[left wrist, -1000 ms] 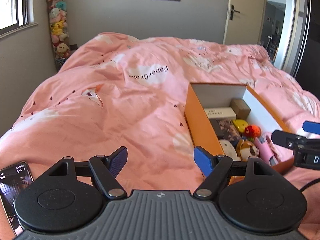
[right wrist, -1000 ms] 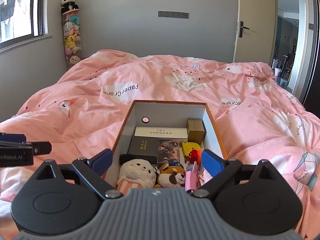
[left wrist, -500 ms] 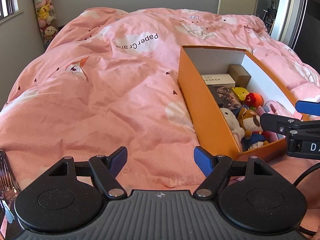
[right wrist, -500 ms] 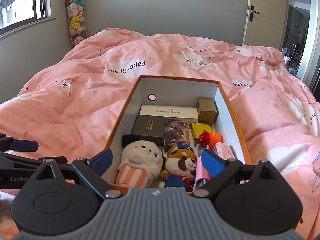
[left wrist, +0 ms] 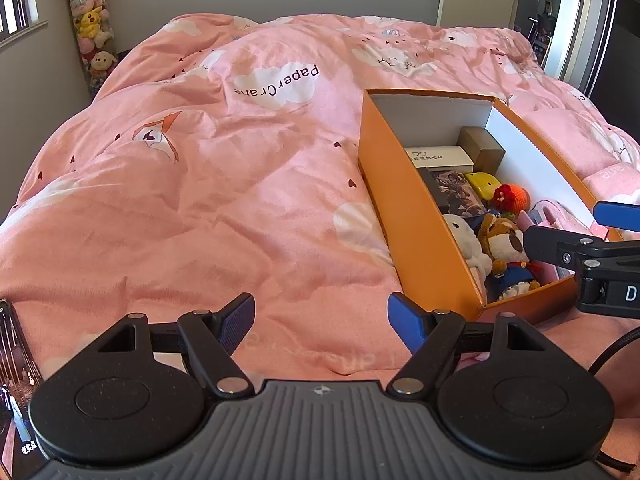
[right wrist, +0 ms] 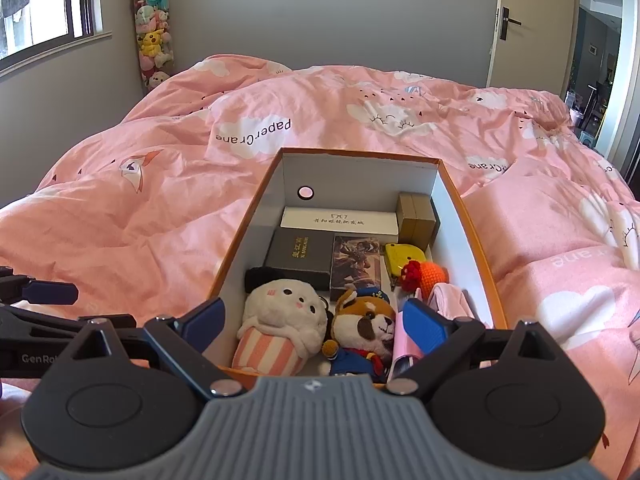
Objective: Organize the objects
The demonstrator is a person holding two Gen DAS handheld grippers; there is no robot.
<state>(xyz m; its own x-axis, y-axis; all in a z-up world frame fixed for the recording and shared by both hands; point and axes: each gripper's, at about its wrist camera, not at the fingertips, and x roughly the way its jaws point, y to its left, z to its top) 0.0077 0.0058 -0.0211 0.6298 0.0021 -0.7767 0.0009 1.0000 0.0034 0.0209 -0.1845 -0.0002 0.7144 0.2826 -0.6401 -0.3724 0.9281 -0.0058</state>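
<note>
Both tongs hang released and empty: right gripper (right wrist: pixel 312 322) over the orange box's (right wrist: pixel 486 276) near edge, left gripper (left wrist: pixel 322 320) beside it above the duvet (left wrist: pixel 200 200). Picking seems next; reaching the plush dog (right wrist: pixel 362 330) calls for lowering.

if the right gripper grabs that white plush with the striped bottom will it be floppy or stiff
Probably soft: the white plush looks stuffed, so open right gripper fingers would likely sink in. Likely light. It sits snug against the fox plush, which may shift too.
</note>
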